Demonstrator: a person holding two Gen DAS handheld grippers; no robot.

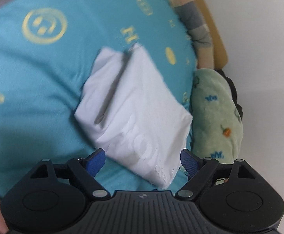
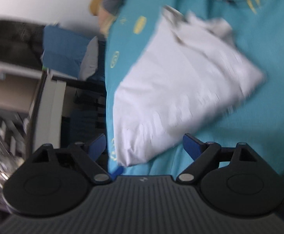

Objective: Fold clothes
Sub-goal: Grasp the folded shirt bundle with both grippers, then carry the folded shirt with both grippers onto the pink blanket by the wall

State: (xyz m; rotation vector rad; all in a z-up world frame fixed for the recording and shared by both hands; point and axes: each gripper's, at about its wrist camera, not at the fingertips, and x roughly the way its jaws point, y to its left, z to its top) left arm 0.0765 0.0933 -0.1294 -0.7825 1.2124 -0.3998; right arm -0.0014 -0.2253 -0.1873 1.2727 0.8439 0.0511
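A white garment [image 1: 134,105] lies folded into a compact rectangle on a teal bedspread [image 1: 34,74] with yellow prints. A long crease runs down its left half in the left wrist view. My left gripper [image 1: 142,160] hovers over the garment's near corner, open, with nothing between its blue pads. In the right wrist view the same folded white garment [image 2: 177,93] appears blurred, its loose end bunched at the far side. My right gripper [image 2: 143,146] is open above the garment's near corner, holding nothing.
A green plush pillow [image 1: 218,115] lies right of the garment, with a striped cushion [image 1: 192,19] and a wooden headboard [image 1: 214,25] beyond. The teal bedspread's [image 2: 239,146] edge drops off at left in the right wrist view, beside blue bedding [image 2: 63,48] and a white cabinet [image 2: 50,105].
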